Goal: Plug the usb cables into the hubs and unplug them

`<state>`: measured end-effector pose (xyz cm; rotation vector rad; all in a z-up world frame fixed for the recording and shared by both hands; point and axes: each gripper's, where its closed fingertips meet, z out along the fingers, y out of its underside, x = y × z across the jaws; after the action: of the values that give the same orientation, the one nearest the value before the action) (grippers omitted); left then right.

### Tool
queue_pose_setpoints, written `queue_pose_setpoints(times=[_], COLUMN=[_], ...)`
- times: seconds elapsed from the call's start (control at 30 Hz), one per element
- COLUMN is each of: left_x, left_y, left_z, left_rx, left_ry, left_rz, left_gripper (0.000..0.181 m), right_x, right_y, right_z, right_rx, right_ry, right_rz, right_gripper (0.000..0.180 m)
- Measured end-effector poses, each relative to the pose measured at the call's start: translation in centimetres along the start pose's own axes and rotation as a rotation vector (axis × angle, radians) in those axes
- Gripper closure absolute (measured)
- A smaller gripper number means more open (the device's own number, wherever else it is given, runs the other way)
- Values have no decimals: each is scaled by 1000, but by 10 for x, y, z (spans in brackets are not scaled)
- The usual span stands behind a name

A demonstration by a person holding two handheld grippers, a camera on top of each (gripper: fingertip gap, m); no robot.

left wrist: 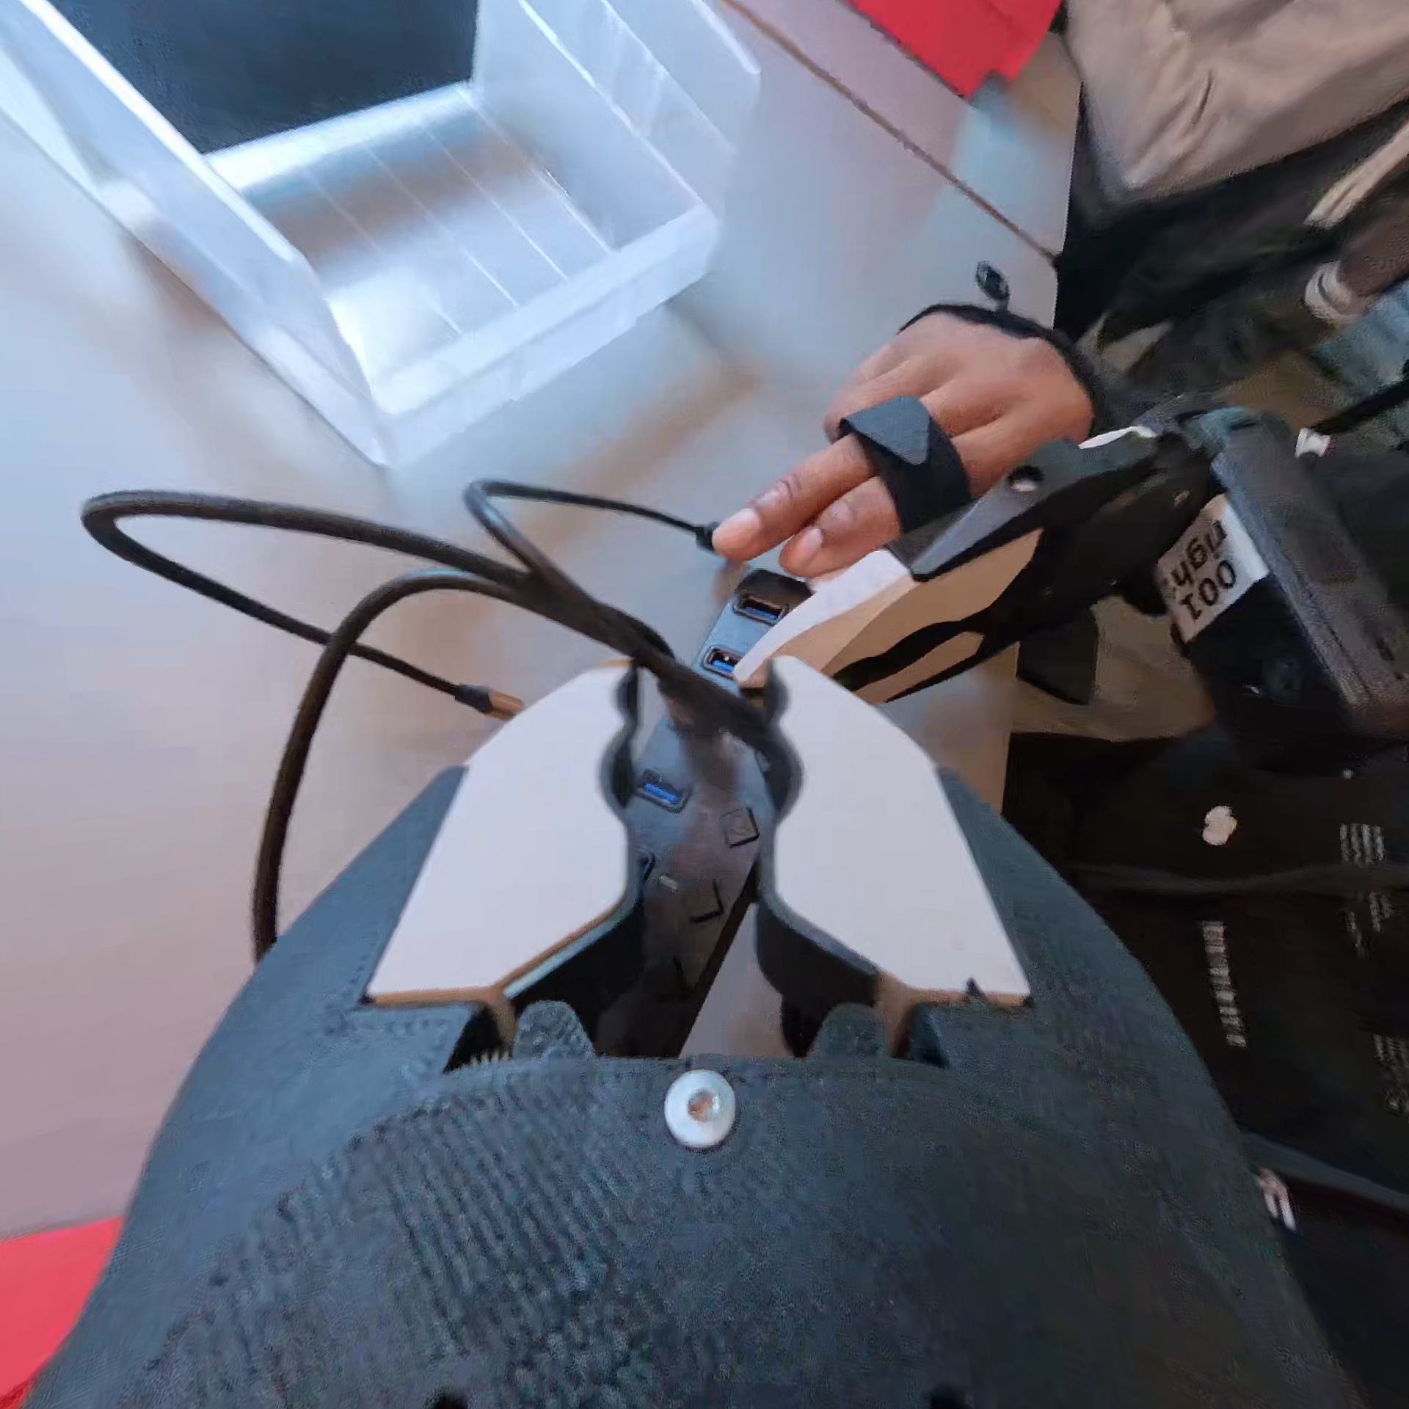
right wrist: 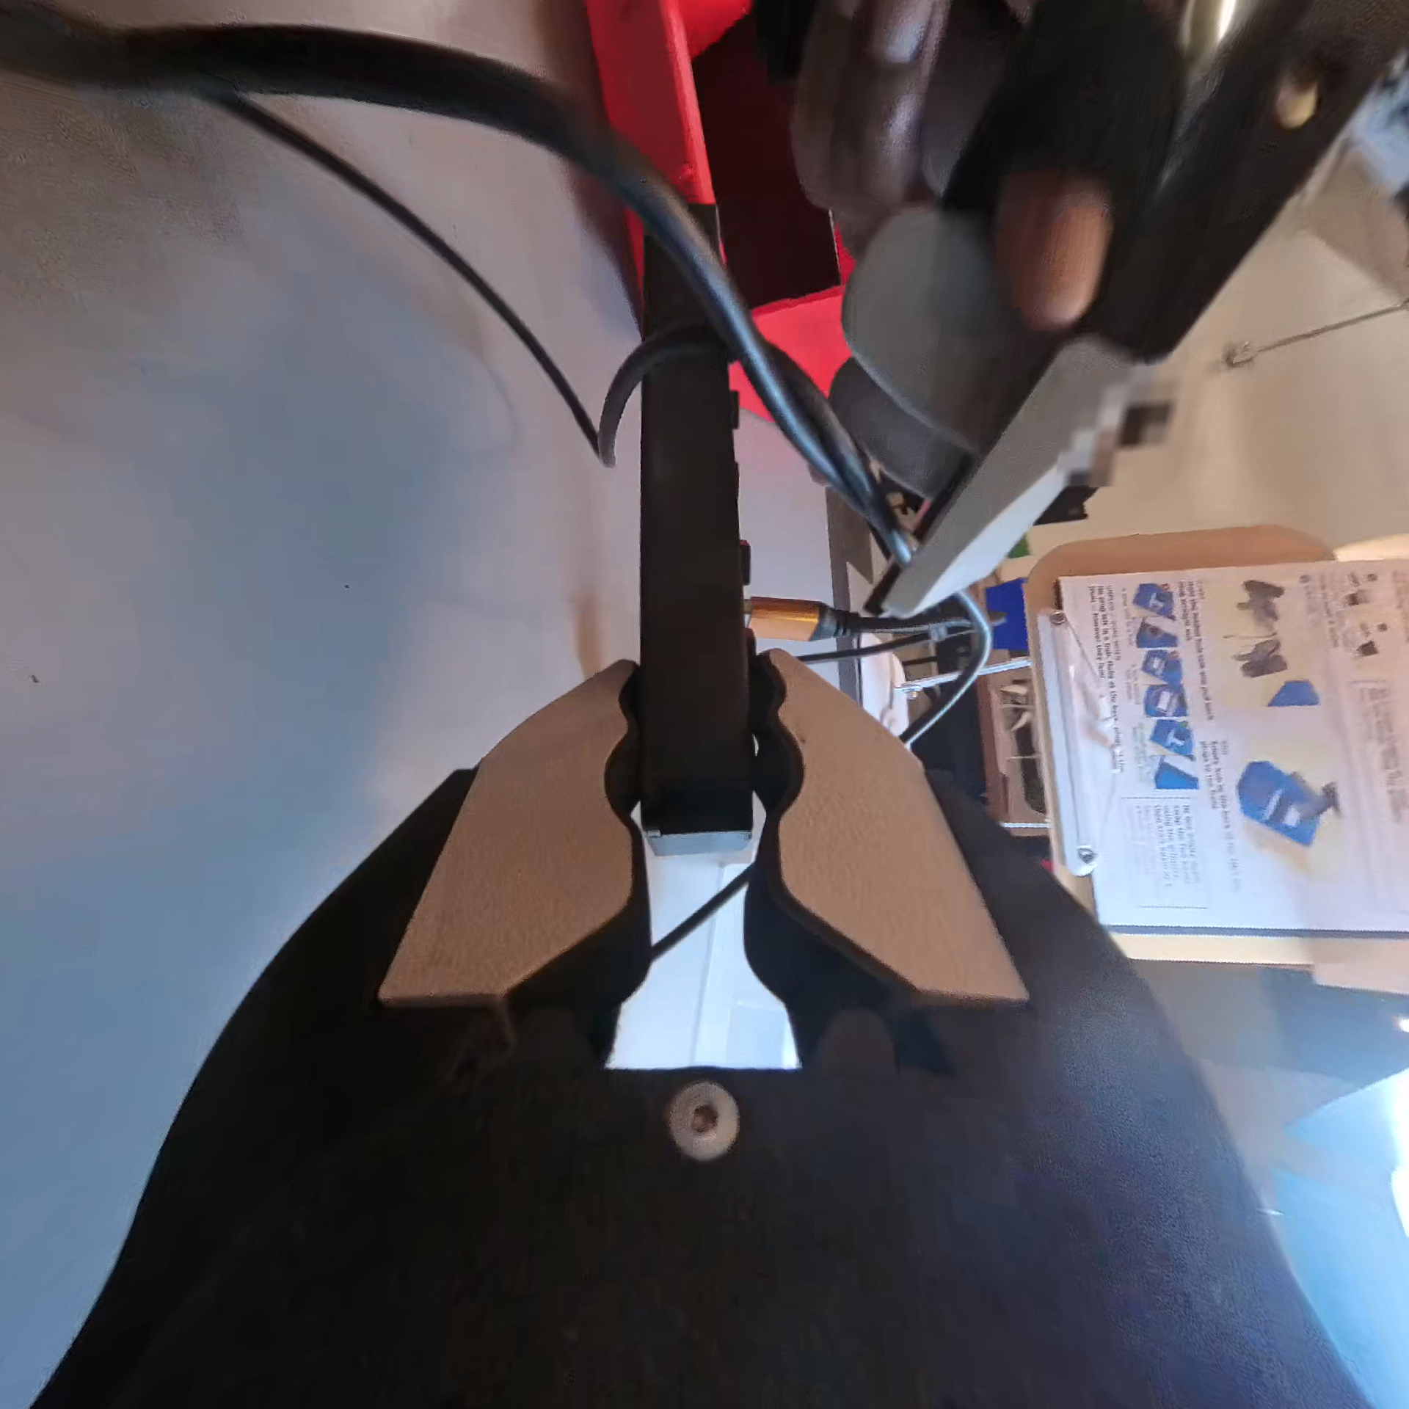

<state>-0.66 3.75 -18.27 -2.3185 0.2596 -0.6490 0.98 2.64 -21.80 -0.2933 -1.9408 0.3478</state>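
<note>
Lengthwise, the slim black hub (right wrist: 690, 579) sits pinched in the right hand-held gripper (right wrist: 694, 736), the left hand-held gripper (left wrist: 698, 732) clamping its plug.

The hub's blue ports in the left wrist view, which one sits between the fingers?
The blue port nearest the camera, beside the plugged-in black cable; the other two ports lie beyond the fingertips.

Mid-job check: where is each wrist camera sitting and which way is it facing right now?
Left wrist view: sits on the left gripper, faces down along its jaws at the hub; the person's hand and right gripper show at right.
Right wrist view: sits on the right gripper, faces along the hub; left gripper upper right.
Shared: hub, cables, both grippers.
</note>
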Motion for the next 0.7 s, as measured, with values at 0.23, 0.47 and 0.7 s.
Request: queue_pose_setpoints(times=[0.23, 0.47, 0.7], left_x=[-4, -51, -101], left_y=[-22, -70, -18], left_z=[-38, -122, -96], left_rx=[22, 341, 206], left_ry=[-52, -110, -149], left_rz=[127, -47, -204], left_gripper=[170, 173, 175], right_x=[1, 13, 50], right_y=[16, 3, -10], right_z=[-9, -30, -61], right_rx=[-15, 107, 208], right_ry=[12, 36, 208], right_rz=[-4, 25, 39], right_gripper=[154, 154, 154])
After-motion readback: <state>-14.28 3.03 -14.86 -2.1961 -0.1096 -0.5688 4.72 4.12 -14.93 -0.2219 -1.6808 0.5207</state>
